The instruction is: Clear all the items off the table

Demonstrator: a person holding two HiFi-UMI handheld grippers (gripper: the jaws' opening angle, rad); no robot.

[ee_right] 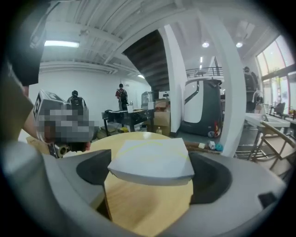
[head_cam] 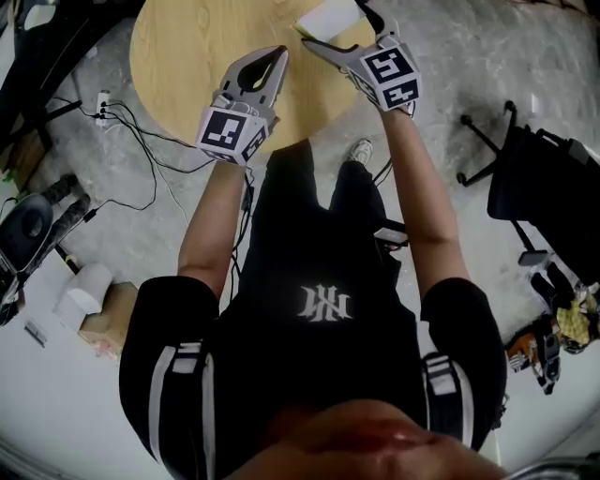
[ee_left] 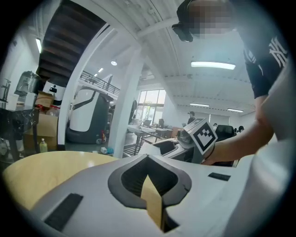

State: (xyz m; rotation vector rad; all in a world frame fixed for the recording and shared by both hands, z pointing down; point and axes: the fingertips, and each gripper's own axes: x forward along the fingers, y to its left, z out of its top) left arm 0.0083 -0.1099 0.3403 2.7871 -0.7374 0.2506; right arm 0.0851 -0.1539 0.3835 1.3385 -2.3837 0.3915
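White box point(head_cam: 327, 13) cut off by head view's top edge, lower side hidden behind right gripper point(head_cam: 330, 22), round table point(head_cam: 187, 56) cropped at top, floor clutter point(head_cam: 559, 334) too small to identify.

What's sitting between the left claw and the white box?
Head view: nothing but bare wooden table and the right claw's near jaw separate the left claw from the white box.

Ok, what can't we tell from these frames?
- Table far side: cut off by head view's top edge; leftover items unknown.
- White box far end: cut off there too; contents unseen in either view.
- Table near part: hidden by left gripper body in its view.
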